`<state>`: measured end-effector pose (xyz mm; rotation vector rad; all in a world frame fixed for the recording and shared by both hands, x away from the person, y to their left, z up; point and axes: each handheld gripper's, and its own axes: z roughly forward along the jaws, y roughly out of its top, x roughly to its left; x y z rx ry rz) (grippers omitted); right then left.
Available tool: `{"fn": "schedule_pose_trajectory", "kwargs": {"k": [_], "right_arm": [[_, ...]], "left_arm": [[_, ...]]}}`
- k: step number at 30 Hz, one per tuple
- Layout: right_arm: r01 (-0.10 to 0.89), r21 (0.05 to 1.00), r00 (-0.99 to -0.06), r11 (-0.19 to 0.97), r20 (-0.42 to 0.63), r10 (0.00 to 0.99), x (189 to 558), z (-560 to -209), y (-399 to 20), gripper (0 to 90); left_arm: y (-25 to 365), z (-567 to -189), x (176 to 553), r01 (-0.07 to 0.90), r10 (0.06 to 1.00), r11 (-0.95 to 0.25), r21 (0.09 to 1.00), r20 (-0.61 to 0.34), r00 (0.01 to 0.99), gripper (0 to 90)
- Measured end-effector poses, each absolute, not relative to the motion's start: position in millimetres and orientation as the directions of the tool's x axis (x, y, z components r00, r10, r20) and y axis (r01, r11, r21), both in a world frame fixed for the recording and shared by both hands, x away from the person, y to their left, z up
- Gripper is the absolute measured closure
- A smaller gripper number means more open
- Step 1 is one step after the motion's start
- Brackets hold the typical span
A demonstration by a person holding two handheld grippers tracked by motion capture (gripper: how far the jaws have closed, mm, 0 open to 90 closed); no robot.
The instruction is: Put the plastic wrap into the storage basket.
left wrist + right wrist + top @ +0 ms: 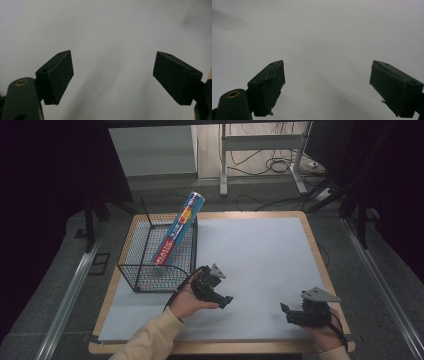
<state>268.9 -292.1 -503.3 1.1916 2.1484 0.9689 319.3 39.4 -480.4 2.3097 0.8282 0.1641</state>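
Blue wrap box (176, 227) tilted inside black wire basket (135, 270)

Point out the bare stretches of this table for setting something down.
The widest free patch is the pale grey mat right of the black wire basket, out to the wooden table edge. A smaller patch lies between the left gripper and the right gripper. The basket corner, where the blue plastic-wrap box leans, is crowded.

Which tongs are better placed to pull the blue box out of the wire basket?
Left. The left tongs sit open beside the wire basket holding the blue box; the right tongs are farther away.
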Motion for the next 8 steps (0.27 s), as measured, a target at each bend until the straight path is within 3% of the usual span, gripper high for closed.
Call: {"fn": "schedule_pose_trajectory", "kwargs": {"k": [8], "right_arm": [[0.504,0.782,-0.5,0.366,-0.081,0.862,268.4,-503.0,-291.1,13.2]], "left_arm": [[38.0,-482.5,318.0,0.522,0.599,-0.579,0.627,-0.107,0.793,16.8]]}}
